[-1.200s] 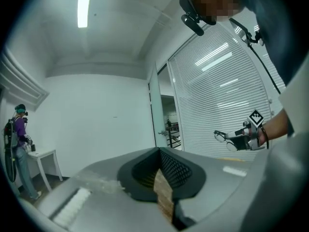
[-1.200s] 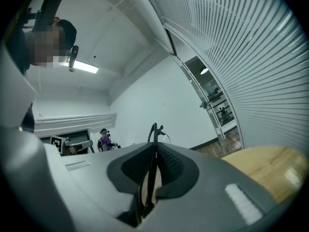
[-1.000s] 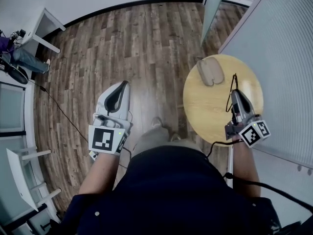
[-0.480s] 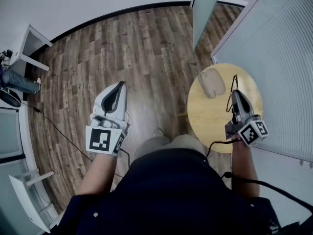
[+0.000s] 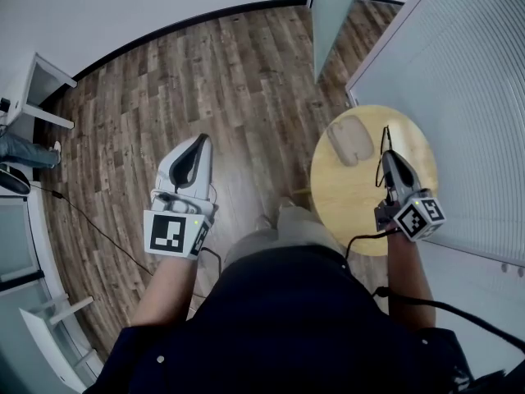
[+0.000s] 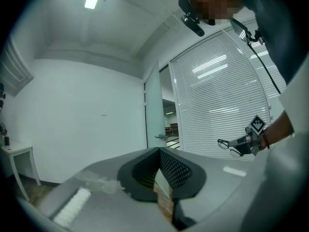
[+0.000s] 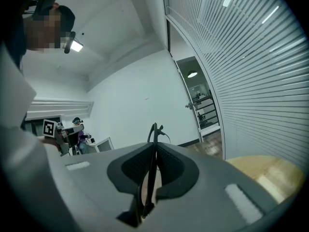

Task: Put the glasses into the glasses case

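Observation:
A tan glasses case lies closed on the far left part of the round wooden table. My right gripper hovers over the table just right of the case, shut on the thin black glasses. In the right gripper view the black frame stands on edge, pinched between the pads. My left gripper hangs over the wood floor well left of the table, its jaws closed together with nothing in them. From the left gripper view, the right gripper with the glasses shows at the right.
A wall of white blinds runs close along the table's right side. A glass door panel stands beyond the table. A white desk is at the far left, and a cable trails over the floor.
The person has stepped forward. The right gripper with the glasses now sits nearer the case. The left gripper has travelled along over the floor, still shut.

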Demonstrator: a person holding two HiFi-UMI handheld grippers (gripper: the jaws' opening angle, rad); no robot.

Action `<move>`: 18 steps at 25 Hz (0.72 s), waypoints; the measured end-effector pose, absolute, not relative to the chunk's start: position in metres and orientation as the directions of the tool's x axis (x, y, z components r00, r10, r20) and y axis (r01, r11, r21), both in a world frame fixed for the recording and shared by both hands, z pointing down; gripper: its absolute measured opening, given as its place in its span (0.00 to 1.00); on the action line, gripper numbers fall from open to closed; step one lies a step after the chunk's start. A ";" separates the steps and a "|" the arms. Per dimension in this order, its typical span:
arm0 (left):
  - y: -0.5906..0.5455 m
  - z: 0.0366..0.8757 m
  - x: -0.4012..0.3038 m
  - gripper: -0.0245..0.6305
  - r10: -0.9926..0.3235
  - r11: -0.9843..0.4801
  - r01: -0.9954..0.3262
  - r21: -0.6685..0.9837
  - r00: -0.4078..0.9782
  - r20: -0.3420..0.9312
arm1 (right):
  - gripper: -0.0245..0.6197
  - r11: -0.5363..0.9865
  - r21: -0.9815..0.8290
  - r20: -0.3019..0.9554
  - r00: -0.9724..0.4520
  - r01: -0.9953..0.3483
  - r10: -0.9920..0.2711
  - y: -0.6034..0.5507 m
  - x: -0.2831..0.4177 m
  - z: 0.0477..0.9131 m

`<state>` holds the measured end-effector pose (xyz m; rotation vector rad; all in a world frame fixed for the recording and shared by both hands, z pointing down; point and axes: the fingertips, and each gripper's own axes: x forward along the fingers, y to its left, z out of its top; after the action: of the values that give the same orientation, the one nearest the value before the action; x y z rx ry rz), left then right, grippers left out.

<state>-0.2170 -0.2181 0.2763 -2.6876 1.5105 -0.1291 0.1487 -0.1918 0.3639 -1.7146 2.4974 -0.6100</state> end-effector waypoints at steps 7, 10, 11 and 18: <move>-0.241 0.288 -0.202 0.04 -0.865 -0.502 -0.857 -0.113 0.496 0.081 | 0.09 0.310 -0.376 0.204 -0.404 -0.873 -0.892 -0.222 0.167 0.392; -0.255 0.297 -0.202 0.04 -0.882 -0.471 -0.874 -0.118 0.463 0.087 | 0.09 0.314 -0.391 0.215 -0.417 -0.865 -0.883 -0.236 0.175 0.409; -0.260 0.300 -0.203 0.04 -0.886 -0.462 -0.879 -0.116 0.453 0.093 | 0.09 0.317 -0.392 0.220 -0.423 -0.863 -0.879 -0.241 0.176 0.412; -0.290 0.319 -0.184 0.04 -0.875 -0.477 -0.871 -0.122 0.457 0.159 | 0.09 0.332 -0.396 0.283 -0.458 -0.856 -0.843 -0.264 0.179 0.445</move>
<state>-0.1842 -0.2902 0.3194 -2.6618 1.5947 -0.3117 0.1792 -0.2642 0.4449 -1.6488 2.5857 -0.7959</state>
